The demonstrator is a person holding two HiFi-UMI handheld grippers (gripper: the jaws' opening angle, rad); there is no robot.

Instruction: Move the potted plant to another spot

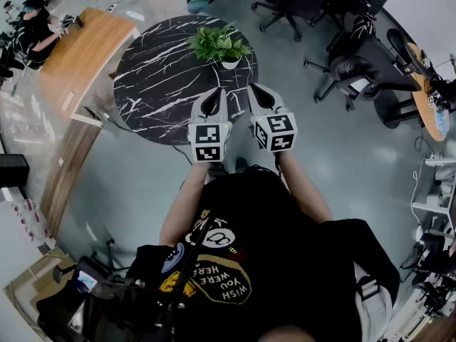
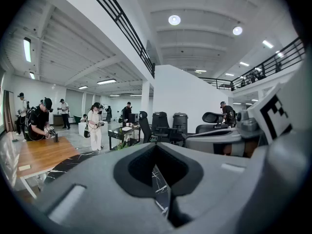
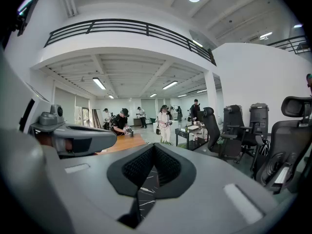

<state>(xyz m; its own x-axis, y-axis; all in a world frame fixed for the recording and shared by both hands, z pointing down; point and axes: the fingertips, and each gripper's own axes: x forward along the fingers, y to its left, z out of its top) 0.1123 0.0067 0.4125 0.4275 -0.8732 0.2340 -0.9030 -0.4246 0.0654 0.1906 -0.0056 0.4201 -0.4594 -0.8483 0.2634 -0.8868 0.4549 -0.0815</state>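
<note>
The potted plant [image 1: 219, 45], green leaves in a small white pot [image 1: 230, 63], stands at the far right part of the round black marble table [image 1: 153, 84]. I hold both grippers side by side over the table's near edge, pointing towards the plant and well short of it. Jaws of the left gripper [image 1: 217, 91] meet at their tips with nothing between them; in its own view [image 2: 155, 146] only a strip of marble shows through the gap behind the tips. The right gripper [image 1: 256, 87] is likewise shut and empty [image 3: 154, 146].
A wooden table [image 1: 78, 48] with a seated person stands left of the marble table. Office chairs [image 1: 285, 2] and a dark desk [image 1: 377, 55] crowd the right side. A wooden ledge [image 1: 68, 162] runs along the left. Several people stand farther back in the hall.
</note>
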